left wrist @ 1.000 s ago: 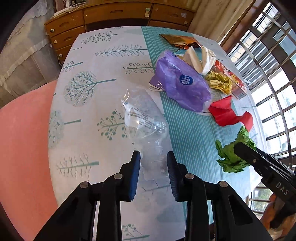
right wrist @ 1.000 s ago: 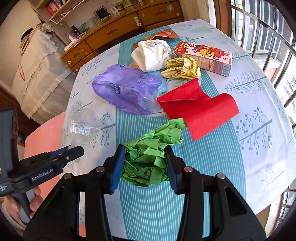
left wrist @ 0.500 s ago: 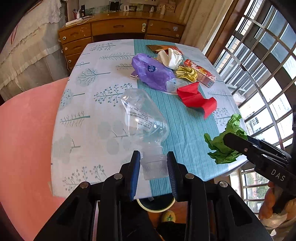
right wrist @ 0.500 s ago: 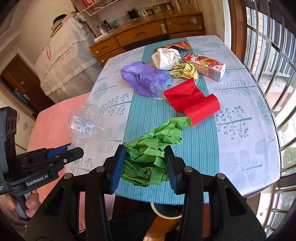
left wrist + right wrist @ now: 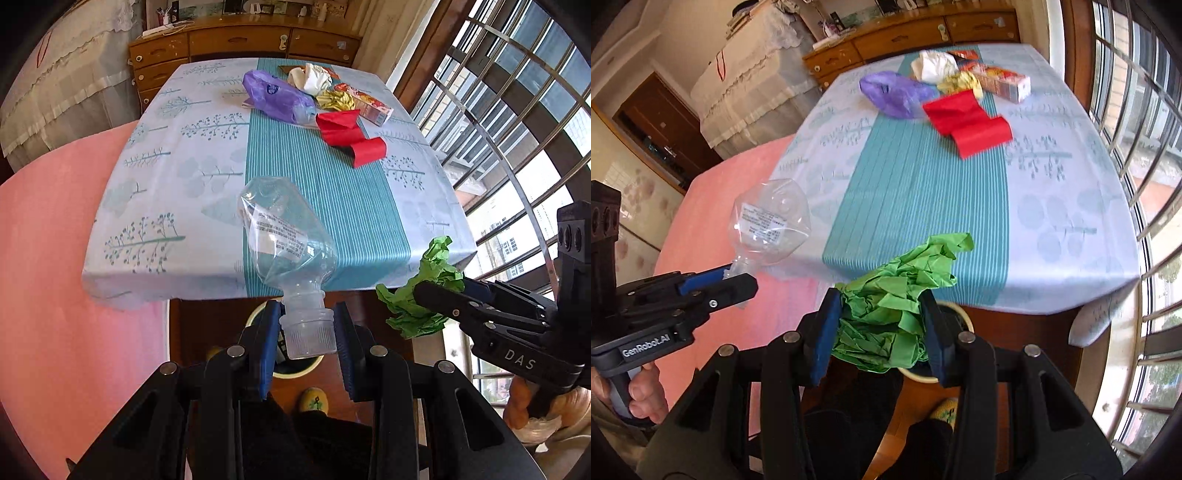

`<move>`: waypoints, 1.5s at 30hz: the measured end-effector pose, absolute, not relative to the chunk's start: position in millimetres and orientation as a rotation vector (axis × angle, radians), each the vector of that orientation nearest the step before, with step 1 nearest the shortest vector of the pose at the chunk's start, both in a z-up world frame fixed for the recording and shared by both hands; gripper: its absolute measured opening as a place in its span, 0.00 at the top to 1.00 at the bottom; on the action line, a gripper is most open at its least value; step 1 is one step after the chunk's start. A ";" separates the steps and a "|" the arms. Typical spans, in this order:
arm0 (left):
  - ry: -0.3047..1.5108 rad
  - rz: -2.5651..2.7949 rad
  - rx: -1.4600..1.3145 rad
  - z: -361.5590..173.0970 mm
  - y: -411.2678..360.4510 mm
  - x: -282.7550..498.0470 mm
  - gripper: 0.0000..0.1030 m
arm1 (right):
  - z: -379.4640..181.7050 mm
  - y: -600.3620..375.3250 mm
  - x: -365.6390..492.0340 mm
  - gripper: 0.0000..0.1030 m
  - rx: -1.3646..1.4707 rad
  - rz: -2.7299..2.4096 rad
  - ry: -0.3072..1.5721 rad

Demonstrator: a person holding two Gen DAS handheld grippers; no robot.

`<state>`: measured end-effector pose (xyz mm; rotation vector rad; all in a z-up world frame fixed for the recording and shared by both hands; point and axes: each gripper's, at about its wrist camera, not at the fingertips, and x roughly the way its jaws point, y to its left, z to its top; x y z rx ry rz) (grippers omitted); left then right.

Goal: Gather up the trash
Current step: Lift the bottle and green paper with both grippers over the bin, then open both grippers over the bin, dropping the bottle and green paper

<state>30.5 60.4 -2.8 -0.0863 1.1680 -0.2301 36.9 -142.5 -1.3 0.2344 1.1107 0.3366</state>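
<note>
My left gripper point(image 5: 307, 332) is shut on the cap of a crushed clear plastic bottle point(image 5: 284, 236), held in the air just off the table's near edge. The bottle point(image 5: 772, 225) and left gripper point(image 5: 738, 284) also show at the left of the right wrist view. My right gripper point(image 5: 882, 325) is shut on a crumpled green paper wad point(image 5: 901, 295); the wad point(image 5: 421, 295) also shows in the left wrist view. Below both, a round bin with a pale rim point(image 5: 964, 317) and black liner stands on the floor, its rim point(image 5: 295, 373) partly hidden by the fingers.
On the tablecloth point(image 5: 184, 206) at the far end lie a purple bag point(image 5: 277, 98), white wad point(image 5: 312, 77), yellow wad point(image 5: 334, 99), red paper point(image 5: 351, 136) and a carton point(image 5: 369, 105). A pink cover point(image 5: 55, 258) lies left, a barred window point(image 5: 517, 110) right, a wooden dresser point(image 5: 240, 40) behind.
Both grippers have pulled back from over the table to beyond its near edge, carrying the bottle and the green wad. The bin on the floor has come into view below them.
</note>
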 end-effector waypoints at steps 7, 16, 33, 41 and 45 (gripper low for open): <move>1.215 -0.255 -0.049 -24.2 57.4 4.7 0.72 | -45.5 -146.0 18.2 0.62 0.286 0.285 1.223; 1.330 -0.315 0.015 -145.4 51.9 -5.5 0.72 | -180.4 -135.4 1.6 0.62 0.365 0.141 1.372; 1.440 -0.338 -0.085 -405.7 74.7 53.9 0.34 | -409.1 -139.4 40.4 0.38 0.474 0.040 1.370; 1.391 -0.233 -0.083 -435.2 88.7 59.8 0.33 | -436.1 -135.8 40.5 0.30 0.442 0.030 1.373; 1.390 -0.203 -0.079 -436.1 92.6 65.2 0.33 | -439.2 -133.0 40.3 0.30 0.414 0.010 1.369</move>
